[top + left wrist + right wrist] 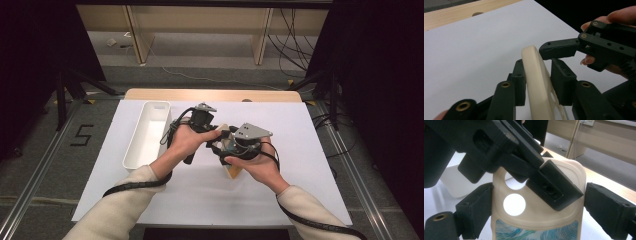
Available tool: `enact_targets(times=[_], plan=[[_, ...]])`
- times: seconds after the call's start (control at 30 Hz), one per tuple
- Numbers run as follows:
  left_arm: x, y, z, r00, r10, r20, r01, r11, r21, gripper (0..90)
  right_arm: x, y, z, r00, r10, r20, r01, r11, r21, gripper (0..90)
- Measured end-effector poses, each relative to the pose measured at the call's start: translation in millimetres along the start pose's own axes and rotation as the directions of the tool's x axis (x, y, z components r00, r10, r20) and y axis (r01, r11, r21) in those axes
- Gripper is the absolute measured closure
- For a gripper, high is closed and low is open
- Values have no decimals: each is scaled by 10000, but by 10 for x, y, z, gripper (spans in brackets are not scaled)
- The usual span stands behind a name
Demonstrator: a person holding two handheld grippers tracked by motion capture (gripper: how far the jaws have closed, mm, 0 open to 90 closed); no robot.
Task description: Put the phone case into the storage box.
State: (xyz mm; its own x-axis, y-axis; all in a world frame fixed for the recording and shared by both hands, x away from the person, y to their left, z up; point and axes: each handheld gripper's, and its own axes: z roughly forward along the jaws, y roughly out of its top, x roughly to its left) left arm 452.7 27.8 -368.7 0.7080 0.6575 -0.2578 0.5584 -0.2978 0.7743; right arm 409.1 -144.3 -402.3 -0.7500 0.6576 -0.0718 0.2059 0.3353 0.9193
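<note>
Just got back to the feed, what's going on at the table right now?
A person is passing a cream phone case between two hand-held grippers above the white table sheet. The left gripper has its jaws on either face of the case's top edge, seemingly clamped. The right gripper sits around the case's sides, one jaw touching and the other standing off. A white bin lies at the left, nothing visible inside it.

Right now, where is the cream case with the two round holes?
The case is held up over the middle of the table, between the left gripper and right gripper, right of the white tray.
</note>
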Motion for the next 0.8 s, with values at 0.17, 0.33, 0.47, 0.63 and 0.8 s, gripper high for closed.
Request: enact_targets(times=[0.17, 0.33, 0.47, 0.63, 0.8], plan=[[-10, -18, -49, 9990, -361, 277, 368, 9990, -255, 845, -52, 19, -49, 9985, -215, 495, 215, 9998, 9, 396], [102, 43, -167, 9995, -313, 56, 316, 9973, -655, 861, -88, 59, -110, 9993, -157, 349, 162, 9998, -132, 290], [123, 64, -231, 9999, -110, 88, 116, 9977, -672, 862, -109, 34, -131, 9995, -234, 229, 234, 9997, 16, 238], [143, 71, -296, 9993, 199, 331, -180, 9981, -587, 862, -170, -33, -141, 9998, -146, -102, 148, 9997, 190, 206], [125, 74, -365, 9952, 730, 655, -709, 9969, -338, 862, -221, -106, -128, 9984, -22, -572, 51, 9987, 514, 190]])
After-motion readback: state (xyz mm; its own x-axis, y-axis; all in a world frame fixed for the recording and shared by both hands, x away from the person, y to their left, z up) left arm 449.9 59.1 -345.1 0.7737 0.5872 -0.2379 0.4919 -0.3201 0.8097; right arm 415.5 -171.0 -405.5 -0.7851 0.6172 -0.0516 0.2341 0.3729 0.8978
